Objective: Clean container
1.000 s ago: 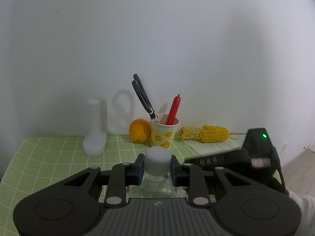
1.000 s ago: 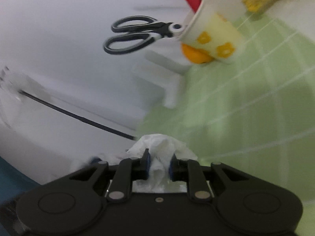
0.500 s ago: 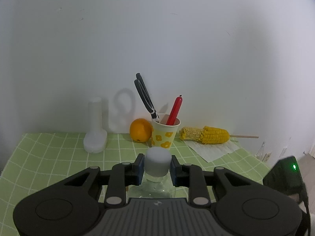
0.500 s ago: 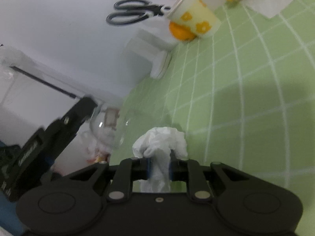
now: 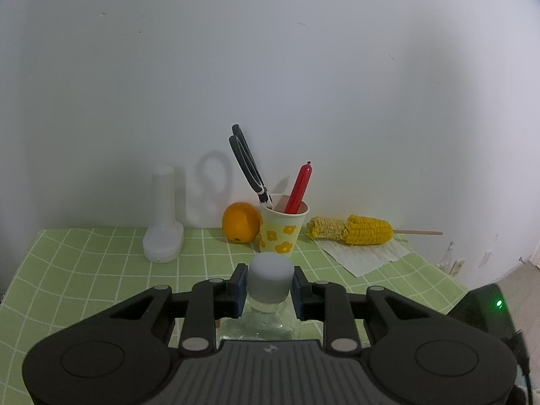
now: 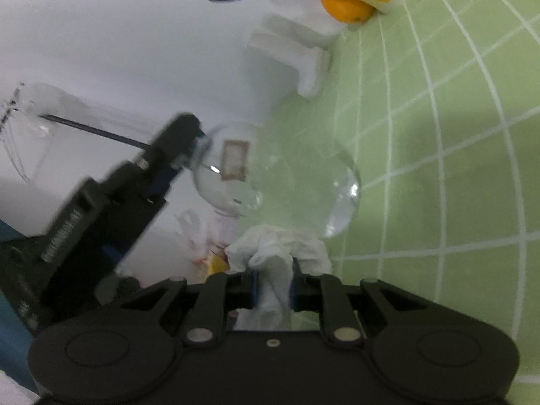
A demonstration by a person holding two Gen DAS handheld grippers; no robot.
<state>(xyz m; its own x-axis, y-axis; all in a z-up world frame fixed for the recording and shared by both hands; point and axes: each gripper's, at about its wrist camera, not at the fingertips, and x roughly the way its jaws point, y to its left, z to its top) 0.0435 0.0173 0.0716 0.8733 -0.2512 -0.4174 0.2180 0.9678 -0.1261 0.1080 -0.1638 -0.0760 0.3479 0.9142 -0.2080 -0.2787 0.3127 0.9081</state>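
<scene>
**Glass container held at the cap as tissue wad closes in**

The clear glass container (image 6: pixel 270 182) hangs above the green-checked tabletop (image 5: pixel 84 270), its grey cap (image 5: pixel 269 277) clamped between the fingers of the left claw (image 5: pixel 269 290). The right claw (image 6: pixel 273 287) is shut on a crumpled white tissue (image 6: pixel 276 249), just beside the container at its 6 o'clock in the right wrist view. At 12 o'clock from the left claw stand a flowered paper cup (image 5: pixel 281 227) with scissors (image 5: pixel 248 168), an orange (image 5: pixel 241 222) and a corn cob (image 5: pixel 354 230).
</scene>
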